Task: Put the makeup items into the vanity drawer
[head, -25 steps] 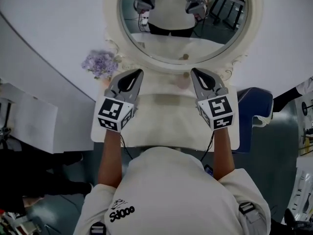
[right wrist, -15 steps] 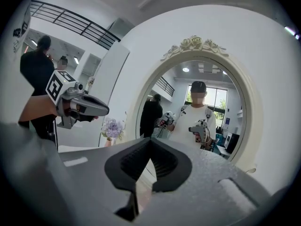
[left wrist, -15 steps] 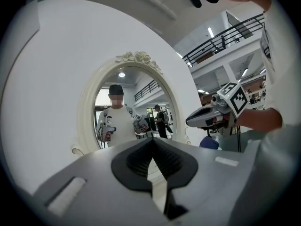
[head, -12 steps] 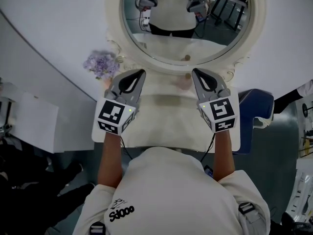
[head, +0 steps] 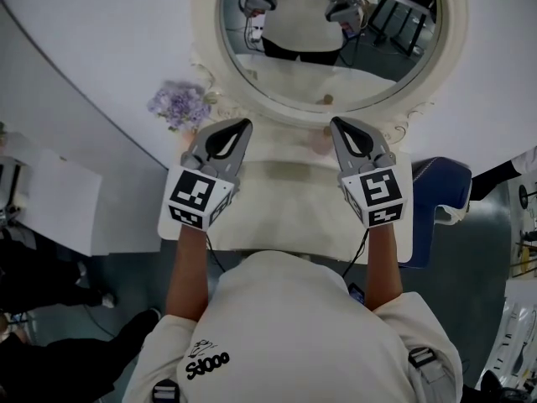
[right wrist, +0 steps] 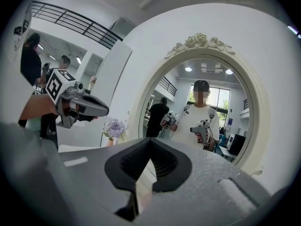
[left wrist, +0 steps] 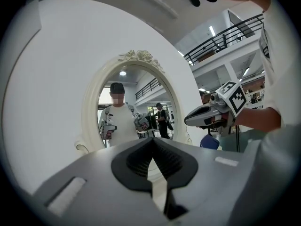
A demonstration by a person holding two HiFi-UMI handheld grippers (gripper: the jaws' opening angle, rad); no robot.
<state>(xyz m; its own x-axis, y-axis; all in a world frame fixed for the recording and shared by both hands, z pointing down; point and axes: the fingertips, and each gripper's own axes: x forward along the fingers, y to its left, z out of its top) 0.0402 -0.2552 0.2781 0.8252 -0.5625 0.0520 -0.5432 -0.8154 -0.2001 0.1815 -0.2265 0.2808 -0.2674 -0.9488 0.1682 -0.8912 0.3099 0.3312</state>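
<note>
The cream vanity table (head: pixel 285 200) stands below me with its oval mirror (head: pixel 327 40) at the back. My left gripper (head: pixel 241 126) and right gripper (head: pixel 336 124) hover side by side over the tabletop, both pointing level at the mirror. In the left gripper view the left gripper (left wrist: pixel 153 142) has its jaw tips touching, with nothing between them. The right gripper (right wrist: pixel 150 142) in its own view looks the same. A small pinkish item (head: pixel 314 141) sits at the mirror's base just left of the right gripper, partly hidden. No drawer shows; my body covers the table's front.
A pot of purple flowers (head: pixel 179 106) stands at the table's back left corner. A blue chair (head: pixel 443 193) sits close to the table's right side. White furniture (head: pixel 63 204) is on the left, and people's legs (head: pixel 50 275) stand on the floor there.
Both grippers stay where they were over the table. The head view has shifted slightly, and the people at the lower left have moved.
</note>
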